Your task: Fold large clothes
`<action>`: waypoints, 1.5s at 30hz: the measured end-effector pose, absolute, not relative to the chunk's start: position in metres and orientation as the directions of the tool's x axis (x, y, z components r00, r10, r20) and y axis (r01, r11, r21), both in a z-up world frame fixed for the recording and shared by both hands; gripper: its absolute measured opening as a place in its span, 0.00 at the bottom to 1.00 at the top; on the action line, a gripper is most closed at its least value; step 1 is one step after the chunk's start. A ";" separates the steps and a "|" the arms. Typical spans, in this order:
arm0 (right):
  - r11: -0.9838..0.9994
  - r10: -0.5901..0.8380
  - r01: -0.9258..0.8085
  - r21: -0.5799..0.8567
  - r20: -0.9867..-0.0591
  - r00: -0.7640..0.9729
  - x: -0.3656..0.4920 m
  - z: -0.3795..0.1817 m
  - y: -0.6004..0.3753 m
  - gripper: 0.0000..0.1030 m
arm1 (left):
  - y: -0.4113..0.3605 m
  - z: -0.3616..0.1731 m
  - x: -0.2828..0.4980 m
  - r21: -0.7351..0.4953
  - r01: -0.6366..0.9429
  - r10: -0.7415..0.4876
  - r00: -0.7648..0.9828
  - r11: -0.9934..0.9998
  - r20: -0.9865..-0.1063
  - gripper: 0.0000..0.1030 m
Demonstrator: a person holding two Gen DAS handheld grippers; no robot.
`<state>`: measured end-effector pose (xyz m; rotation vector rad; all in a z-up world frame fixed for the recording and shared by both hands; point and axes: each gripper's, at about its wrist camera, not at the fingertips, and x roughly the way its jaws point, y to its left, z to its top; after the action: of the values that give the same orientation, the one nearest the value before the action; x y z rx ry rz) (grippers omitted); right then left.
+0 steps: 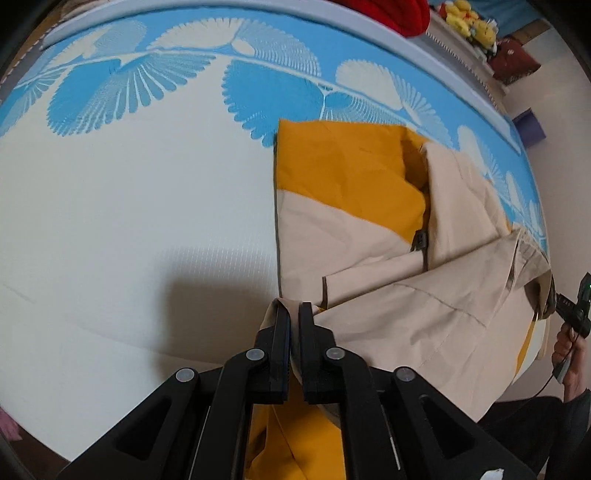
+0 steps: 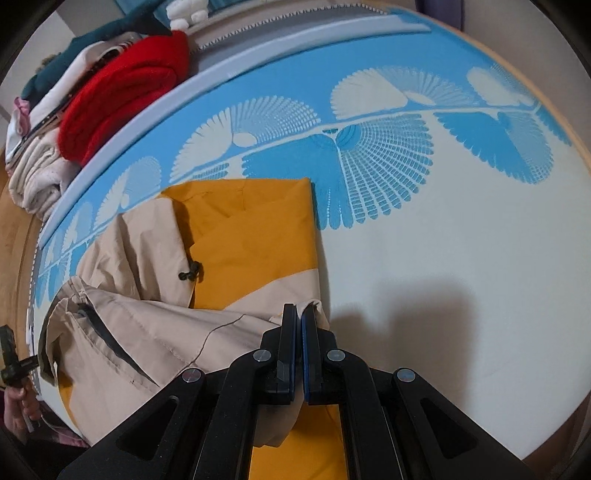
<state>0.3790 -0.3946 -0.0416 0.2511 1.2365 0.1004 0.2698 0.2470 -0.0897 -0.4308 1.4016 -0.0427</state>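
A beige and mustard jacket (image 1: 369, 229) lies partly folded on the right side of the bed (image 1: 110, 221). My left gripper (image 1: 294, 308) points down at the jacket's near corner. Its jaws stand a narrow gap apart, and a fold of beige cloth lies between the tips and over the left finger. In the right wrist view the same jacket (image 2: 240, 240) shows its mustard panel and a dark cord toggle (image 2: 190, 273). My right gripper (image 2: 299, 310) is shut on the beige hem, its blue pads pressed together. Each gripper appears at the edge of the other's view, held in a hand (image 1: 569, 339).
The bed cover (image 2: 443, 258) is white with a blue fan-leaf band along the far side. A pile of clothes with a red knit (image 2: 122, 96) on top sits beyond the bed's far edge. Yellow soft toys (image 1: 469, 22) stand on a shelf.
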 end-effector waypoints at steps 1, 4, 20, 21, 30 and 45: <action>0.970 0.211 0.048 0.237 -0.927 0.310 0.382 -0.044 -0.393 0.03 | 0.250 -0.088 0.270 -0.334 -0.234 -0.298 0.177 0.913 -0.938 0.09; 0.963 0.223 0.074 0.258 -0.923 0.313 0.382 -0.041 -0.398 0.04 | 0.262 -0.075 0.267 -0.413 -0.291 -0.360 0.220 0.863 -0.907 0.14; 0.958 0.219 0.112 0.265 -0.925 0.312 0.336 -0.047 -0.413 0.38 | 0.275 -0.062 0.220 -0.352 -0.401 -0.259 0.267 0.846 -0.928 0.38; 0.960 0.217 0.109 0.258 -0.930 0.296 0.336 -0.051 -0.413 0.38 | 0.275 -0.066 0.221 -0.345 -0.406 -0.257 0.256 0.846 -0.932 0.39; 0.965 0.239 0.064 0.253 -0.955 0.176 0.346 -0.087 -0.398 0.38 | 0.264 -0.096 0.243 -0.336 -0.401 -0.278 0.197 0.852 -0.940 0.41; 0.965 0.260 -0.018 0.263 -0.936 0.236 0.343 -0.063 -0.389 0.04 | 0.253 -0.082 0.258 -0.362 -0.307 -0.283 0.274 0.880 -0.919 0.02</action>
<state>0.3433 -0.3888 -0.0631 0.2137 1.3220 0.1922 0.2580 0.2526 -0.0815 -0.5333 1.3116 0.0176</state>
